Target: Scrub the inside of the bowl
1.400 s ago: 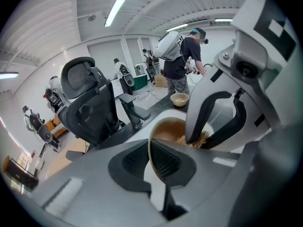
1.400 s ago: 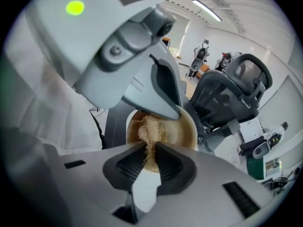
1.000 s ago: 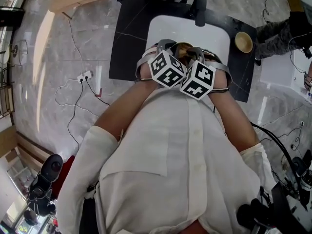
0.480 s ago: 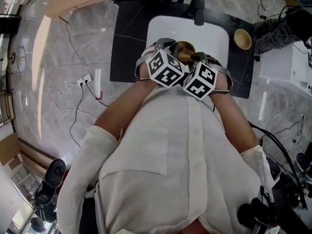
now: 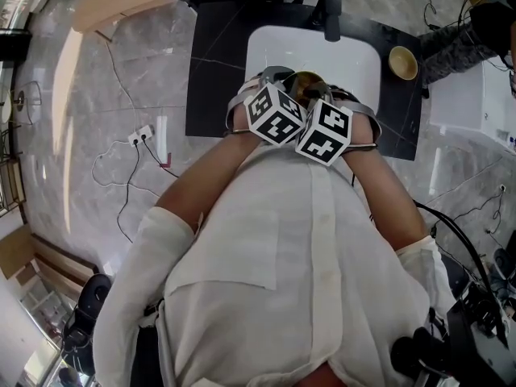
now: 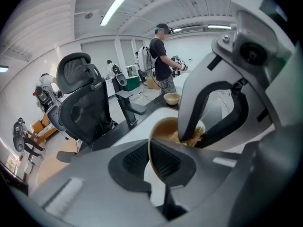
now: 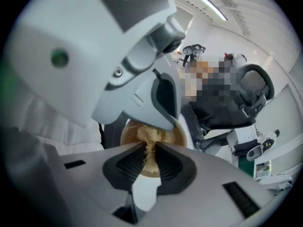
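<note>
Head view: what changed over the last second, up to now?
The right claw, gripping its tan scrubber, shifted slightly left, closer to the left claw. Nothing was taken hold of or let go. Unchanged: the left claw stays clamped on the rim of the bowl over the white sink; the small bowl beside the sink sits where it was.

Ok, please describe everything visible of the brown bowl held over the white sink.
The bowl is small, round and brown, wooden by its look, with a thin rim. It is tilted steeply over the white sink. The left hand-held gripper is shut on its rim, one jaw inside, one outside. A pale fibrous scrubber, pinched in the right hand-held gripper, presses against its inner wall. Whether it touches the sink cannot be seen.
</note>
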{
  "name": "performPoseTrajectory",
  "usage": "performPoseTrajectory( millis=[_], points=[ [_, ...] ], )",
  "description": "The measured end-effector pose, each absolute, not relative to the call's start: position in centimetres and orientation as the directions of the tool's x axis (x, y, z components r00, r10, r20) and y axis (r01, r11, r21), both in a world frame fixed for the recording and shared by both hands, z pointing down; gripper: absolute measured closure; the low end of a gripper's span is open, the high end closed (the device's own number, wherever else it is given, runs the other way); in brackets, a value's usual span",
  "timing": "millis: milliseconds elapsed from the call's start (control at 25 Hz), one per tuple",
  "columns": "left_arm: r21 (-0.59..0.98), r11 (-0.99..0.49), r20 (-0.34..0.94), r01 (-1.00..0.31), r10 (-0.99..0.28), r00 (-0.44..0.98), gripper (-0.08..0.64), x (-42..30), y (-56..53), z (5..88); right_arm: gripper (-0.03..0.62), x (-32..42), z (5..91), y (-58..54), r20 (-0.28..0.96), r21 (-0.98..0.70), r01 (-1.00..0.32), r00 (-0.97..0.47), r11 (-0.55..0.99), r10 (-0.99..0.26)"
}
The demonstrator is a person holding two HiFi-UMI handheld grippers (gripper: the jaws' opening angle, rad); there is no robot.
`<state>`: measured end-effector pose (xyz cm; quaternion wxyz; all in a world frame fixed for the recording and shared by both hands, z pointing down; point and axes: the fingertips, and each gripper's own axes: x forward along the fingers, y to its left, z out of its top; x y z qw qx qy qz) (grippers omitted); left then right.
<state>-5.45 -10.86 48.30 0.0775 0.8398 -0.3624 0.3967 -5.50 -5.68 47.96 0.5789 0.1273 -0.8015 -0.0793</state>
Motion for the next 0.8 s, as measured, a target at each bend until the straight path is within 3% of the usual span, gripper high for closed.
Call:
performPoseTrajectory(
  millis=[360,560,800],
  points=[
    [-0.139,-0.736,0.737,-0.662,-0.524,0.427,0.546,-6.8,-10.5,48.7,0.54,-4.8,46.7,-8.0,0.881,0.413,-0.101,-0.206,0.905,-0.425],
    [-0.144,-0.733,0.722,-0.665,-0.537,0.436,0.546,-6.6,-10.9,48.3,0.54,-2.8,47.6,-7.4,0.904,0.357,-0.171,-0.184,0.918,-0.386],
    [-0.125,-0.732,0.729,-0.67,-0.525,0.439,0.543,-6.1,-11.3,48.6,0.54,-1.8,49.3,-5.8,0.915,0.227,-0.254,-0.273,0.94,-0.295]
  ],
)
